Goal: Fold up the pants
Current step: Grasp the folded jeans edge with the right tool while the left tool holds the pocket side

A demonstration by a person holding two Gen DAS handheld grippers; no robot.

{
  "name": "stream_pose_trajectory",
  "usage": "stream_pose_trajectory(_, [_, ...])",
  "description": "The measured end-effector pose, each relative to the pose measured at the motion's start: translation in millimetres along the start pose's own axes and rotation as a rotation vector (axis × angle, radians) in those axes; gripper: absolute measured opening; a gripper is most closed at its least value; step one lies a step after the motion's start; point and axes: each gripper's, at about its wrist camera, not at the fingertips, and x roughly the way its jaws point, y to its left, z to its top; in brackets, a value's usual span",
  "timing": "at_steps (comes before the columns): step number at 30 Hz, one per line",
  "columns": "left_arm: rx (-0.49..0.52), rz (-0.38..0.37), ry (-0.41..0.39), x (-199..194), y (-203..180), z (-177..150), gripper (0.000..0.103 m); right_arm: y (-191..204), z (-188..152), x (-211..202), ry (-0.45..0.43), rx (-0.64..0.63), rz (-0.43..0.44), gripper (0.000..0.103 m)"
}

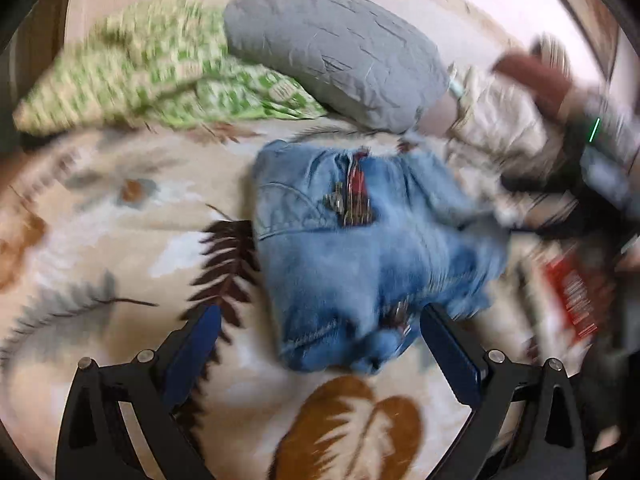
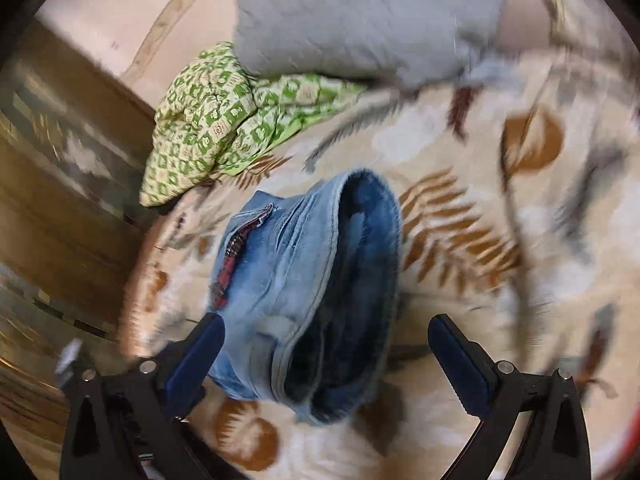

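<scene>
Here the folded jeans (image 1: 360,248) lie lengthwise away from both wrist cameras, both grippers' jaws spread.

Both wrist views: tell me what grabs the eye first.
The folded blue jeans lie in the middle of a leaf-print blanket, just ahead of both open grippers. Behind them, a grey pillow rests on a green checked pillow.

Left wrist view looks steeply down, close, over the folded light-blue denim pants (image 1: 360,248) on the cream leaf-printed blanket (image 1: 120,216). Right wrist view looks down equally close. Both share the pants (image 2: 308,288), green-checked cloth (image 1: 160,68), and grey pillow (image 2: 360,16). Both are blurred.
</scene>
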Motion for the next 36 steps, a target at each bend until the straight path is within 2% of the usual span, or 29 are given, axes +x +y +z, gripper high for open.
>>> stream_pose_trajectory(2, [-0.11,-0.103,0.027,6.6,21.9,13.2,0.1,-18.3,2.8,18.8,0.051,0.081,0.084,0.103])
stream_pose_trajectory(5, [-0.245,-0.151,0.091,28.6,52.7,30.4,0.1,-40.7,0.4,40.7,0.091,0.163,0.117,0.103])
stream_pose_trajectory(8, [-0.325,-0.207,0.188,59.6,69.9,36.9,0.1,-55.5,-3.0,62.8,0.14,0.243,0.265,0.103])
stream_pose_trajectory(10, [-0.383,-0.266,0.254,83.8,74.5,34.8,0.1,-59.0,-3.2,78.0,0.146,0.263,0.29,0.103])
stream_pose_trajectory(13, [-0.402,-0.31,0.244,91.1,70.9,38.2,0.1,-60.0,-4.8,104.3,0.167,0.279,0.343,0.103])
stream_pose_trajectory(15, [-0.409,-0.306,0.251,95.4,66.7,39.0,0.1,-52.8,-2.9,106.1,0.139,0.24,0.354,0.102])
stream_pose_trajectory(16, [-0.391,-0.3,0.256,96.2,62.4,40.5,0.099,-47.5,-2.2,107.4,0.13,0.219,0.361,0.092])
stream_pose_trajectory(17, [-0.38,-0.305,0.26,97.2,59.9,41.8,0.093,-42.1,-2.6,109.1,0.127,0.198,0.364,0.083])
stream_pose_trajectory(18, [-0.375,-0.332,0.27,98.9,55.0,41.4,0.061,-37.8,-3.4,110.3,0.126,0.18,0.335,0.075])
stream_pose_trajectory(19, [-0.376,-0.334,0.27,98.6,53.6,42.6,0.053,-34.1,-4.8,110.4,0.116,0.155,0.295,0.066])
stream_pose_trajectory(21, [-0.332,-0.312,0.251,95.4,43.6,46.8,0.044,-32.5,-6.9,107.7,0.094,0.131,0.284,0.056])
stream_pose_trajectory(22, [-0.318,-0.299,0.248,93.8,38.6,49.8,0.041,-32.7,-8.0,105.0,0.082,0.135,0.288,0.05])
stream_pose_trajectory(25, [-0.259,-0.277,0.219,84.1,21.5,62.8,0.035,-22.8,-7.2,94.0,0.051,0.097,0.268,0.044])
stream_pose_trajectory(29, [-0.257,-0.355,0.14,70.2,5.0,83.5,0.034,-11.9,5.2,59.9,-0.051,0.041,0.264,0.043])
stream_pose_trajectory(31, [-0.247,-0.371,0.128,72.4,-7.9,94.7,0.035,-8.2,19.6,40.4,-0.098,0.014,0.252,0.043])
stream_pose_trajectory(34, [-0.25,-0.353,0.193,94.5,-20.1,97.3,0.035,-17.8,31.9,34.8,-0.066,0.038,0.197,0.043])
stream_pose_trajectory(36, [-0.255,-0.331,0.257,116.6,-22.0,85.9,0.035,-32.7,31.4,43.9,-0.021,0.071,0.17,0.043])
